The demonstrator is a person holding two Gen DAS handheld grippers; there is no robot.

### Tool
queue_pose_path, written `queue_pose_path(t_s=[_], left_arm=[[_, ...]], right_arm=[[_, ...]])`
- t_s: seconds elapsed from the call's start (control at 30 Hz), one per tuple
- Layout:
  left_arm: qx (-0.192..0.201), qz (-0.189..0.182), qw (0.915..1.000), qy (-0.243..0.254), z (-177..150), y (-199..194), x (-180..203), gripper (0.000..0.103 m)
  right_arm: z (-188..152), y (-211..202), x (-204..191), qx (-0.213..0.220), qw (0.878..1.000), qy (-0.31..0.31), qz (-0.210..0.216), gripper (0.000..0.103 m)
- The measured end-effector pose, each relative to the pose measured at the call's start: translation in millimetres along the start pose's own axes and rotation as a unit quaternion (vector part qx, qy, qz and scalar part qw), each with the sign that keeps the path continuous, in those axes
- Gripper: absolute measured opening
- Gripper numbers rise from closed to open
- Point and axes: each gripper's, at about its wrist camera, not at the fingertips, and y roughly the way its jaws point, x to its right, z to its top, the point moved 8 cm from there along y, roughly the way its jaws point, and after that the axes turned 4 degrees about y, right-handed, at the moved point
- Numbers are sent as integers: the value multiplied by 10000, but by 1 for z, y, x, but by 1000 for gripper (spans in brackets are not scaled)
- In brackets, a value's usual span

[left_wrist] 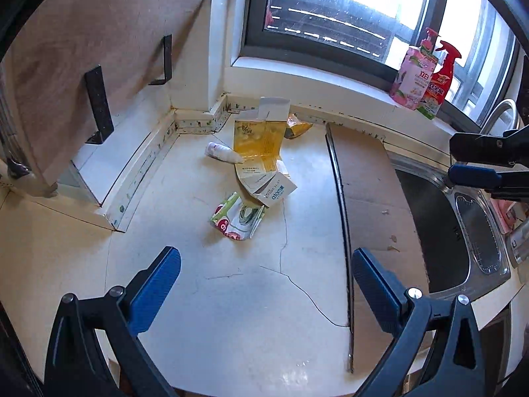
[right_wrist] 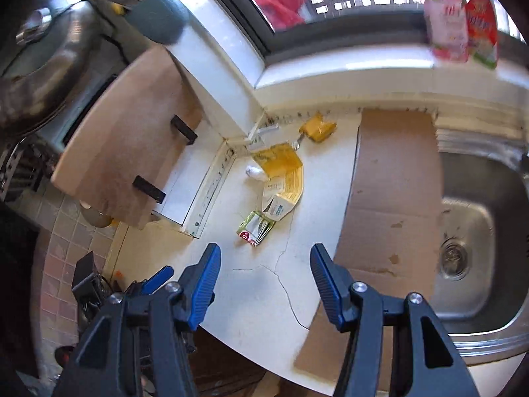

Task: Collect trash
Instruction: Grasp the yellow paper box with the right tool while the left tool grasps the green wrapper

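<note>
**Trash on cracked tabletop, both tongs empty**

Trash lies mid-tabletop (left_wrist: 231,314) near the corner under the window: white tube (left_wrist: 222,153), green-patterned wrapper (left_wrist: 236,219), flattened yellow carton (left_wrist: 261,155) overlapping the wrapper, yellow packet (left_wrist: 297,126) by the wall. Cardboard sheet (left_wrist: 367,192) lies right of these, beside the sink (left_wrist: 429,218). Left tongs (left_wrist: 266,261) and right tongs (right_wrist: 266,261) hover wide apart, holding nothing.

We count one flattened carton (left_wrist: 259,152), two wrappers (left_wrist: 238,216) (left_wrist: 297,125), one white tube (left_wrist: 223,153), two bottles (left_wrist: 411,72) (left_wrist: 438,82) at two o'clock, and two tongs (left_wrist: 266,292) (right_wrist: 264,284).
</note>
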Motion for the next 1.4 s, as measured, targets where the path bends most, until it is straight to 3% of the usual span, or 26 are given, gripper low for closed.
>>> queue_pose_path(t_s=[0.17,0.4,0.63,1.07,1.27,1.3,1.33,1.4], left_arm=[[-230,-30,9997,11,9,59,-15,102],[-465,48,9989,-59,15,119,-26,102],[-601,-27,9981,-137,24,140,-35,102],[-871,-173,9960,62,24,162,-34,102],[-976,-261,9948,89,24,172,-33,81],[-991,-256,9947,95,23,173,-33,74],[-1016,-258,9944,91,22,174,-32,71],[-1036,-264,9942,65,20,176,-32,64]], right_arm=[[18,81,24,-535,9965,590,238,57],[33,160,59,-1005,9828,1441,577,57],[40,196,68,-1413,9688,1903,727,57],[44,231,57,-1564,9615,2149,701,57],[45,236,50,-1596,9626,2124,525,56],[44,238,49,-1611,9626,2126,483,55],[43,239,50,-1633,9626,2122,412,46],[43,241,48,-1613,9619,2167,424,44]])
